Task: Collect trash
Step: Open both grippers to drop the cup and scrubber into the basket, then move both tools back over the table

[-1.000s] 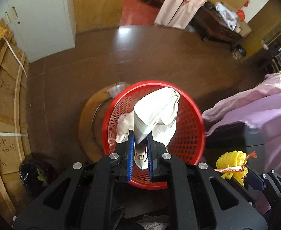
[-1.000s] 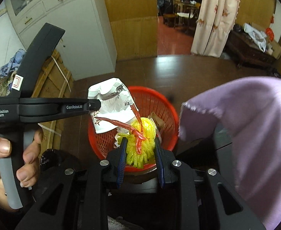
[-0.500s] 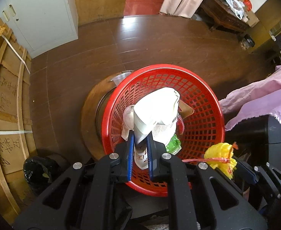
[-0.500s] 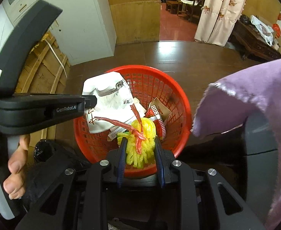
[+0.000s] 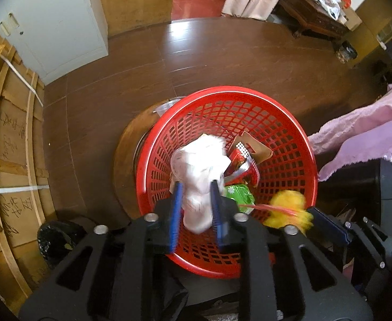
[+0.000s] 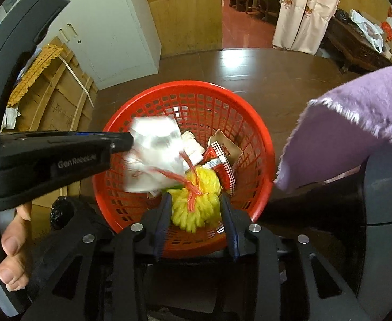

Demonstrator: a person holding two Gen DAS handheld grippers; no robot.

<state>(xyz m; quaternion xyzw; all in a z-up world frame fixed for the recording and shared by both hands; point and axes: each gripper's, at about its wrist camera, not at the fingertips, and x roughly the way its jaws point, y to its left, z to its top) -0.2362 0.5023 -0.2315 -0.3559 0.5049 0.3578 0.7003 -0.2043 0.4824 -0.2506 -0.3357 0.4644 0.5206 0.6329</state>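
We are at the drop: both pieces of trash hang over the red mesh basket [image 5: 297,144], which stands on a round wooden stool on the dark floor and already holds a checkered carton [image 5: 245,157] and a green wrapper [image 5: 240,194]. Our left gripper [image 5: 196,206] has just been opening; its blue fingers now stand a little apart on either side of the crumpled white paper bag [image 5: 198,171], which looks blurred and seems to be slipping free. Our right gripper [image 6: 196,214] has likewise just been opening, and the yellow yarn bundle [image 6: 196,203] with its red tie sits loosely between the spread fingers, no longer pinched. Next, we judge, both need only widen enough to let the pieces fall inside the rim, then lift away.
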